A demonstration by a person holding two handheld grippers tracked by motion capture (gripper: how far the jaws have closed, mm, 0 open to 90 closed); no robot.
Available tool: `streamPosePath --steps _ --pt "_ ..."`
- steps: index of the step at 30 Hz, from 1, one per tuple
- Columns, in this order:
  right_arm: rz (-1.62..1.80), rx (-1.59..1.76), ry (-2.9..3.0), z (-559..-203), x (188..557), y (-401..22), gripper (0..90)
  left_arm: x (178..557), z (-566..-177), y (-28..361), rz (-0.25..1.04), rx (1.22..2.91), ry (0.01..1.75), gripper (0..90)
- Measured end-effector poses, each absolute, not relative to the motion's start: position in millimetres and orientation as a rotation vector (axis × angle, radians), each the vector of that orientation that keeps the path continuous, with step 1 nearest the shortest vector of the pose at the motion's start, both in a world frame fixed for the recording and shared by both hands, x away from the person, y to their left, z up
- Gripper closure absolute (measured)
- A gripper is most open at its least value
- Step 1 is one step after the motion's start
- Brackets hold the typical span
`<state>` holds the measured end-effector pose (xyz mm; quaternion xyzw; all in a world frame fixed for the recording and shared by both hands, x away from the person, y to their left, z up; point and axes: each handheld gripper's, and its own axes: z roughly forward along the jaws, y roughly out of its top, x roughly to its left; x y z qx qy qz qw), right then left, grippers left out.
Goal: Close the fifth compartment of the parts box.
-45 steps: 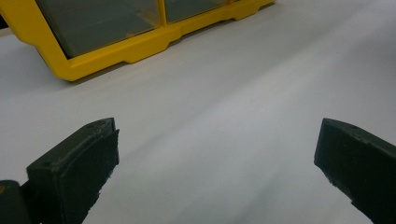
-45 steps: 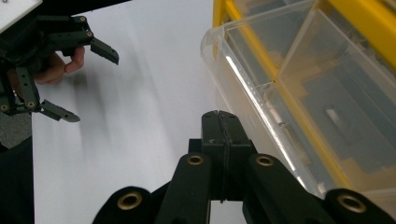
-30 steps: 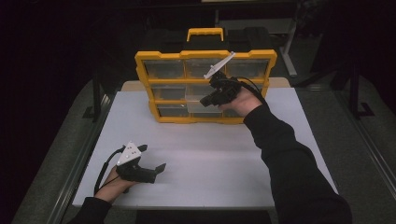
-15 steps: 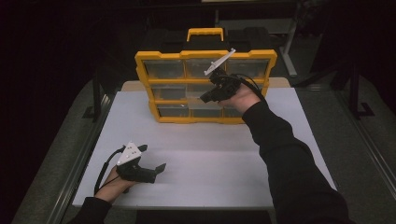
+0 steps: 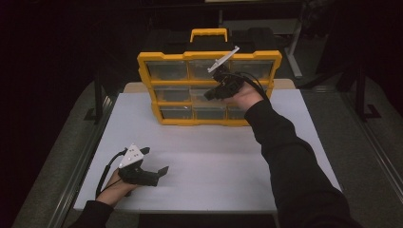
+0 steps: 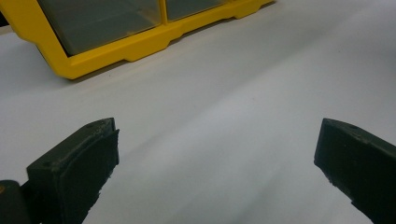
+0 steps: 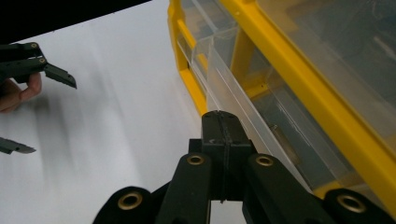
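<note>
High view: a yellow drawer cabinet stands upright at the far side of the white counter, a yellow carry handle on top.
Drawers: clear fronts in three rows of three — nine by the grid, though the right hand hides part of the right column.
Contents: small dark bits show through the top-row fronts; what they are cannot be told.
Right gripper: held up against the cabinet's middle row, by the middle drawer.
Right gripper view: its jaws are pressed flat together with nothing between them, their tip at the clear edge of a pulled-out drawer — whether it touches cannot be told.
Left gripper: resting low on the near left of the counter, well apart from the cabinet.
Left gripper view: its two black jaws stand wide apart over bare counter, with the cabinet's bottom corner beyond.
Count: two grippers, one cabinet, one handle.
Between views: the drawer standing out from the frame is plain in the right gripper view, while the high view gives the whole grid.
</note>
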<state>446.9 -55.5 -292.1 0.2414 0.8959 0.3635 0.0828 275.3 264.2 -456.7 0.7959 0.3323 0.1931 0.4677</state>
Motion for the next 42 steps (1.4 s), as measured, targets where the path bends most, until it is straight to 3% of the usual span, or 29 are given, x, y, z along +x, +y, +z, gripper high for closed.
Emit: streamPosePath --steps 34,42 --pt "1.08 0.751 2.596 -293.1 448.7 -64.4 88.6 276.2 -457.7 263.4 0.473 1.963 0.82 0.0" --pt "1.123 0.75 2.591 -298.5 438.5 -66.7 74.4 276.4 -459.2 263.6 0.47 1.969 0.816 0.0"
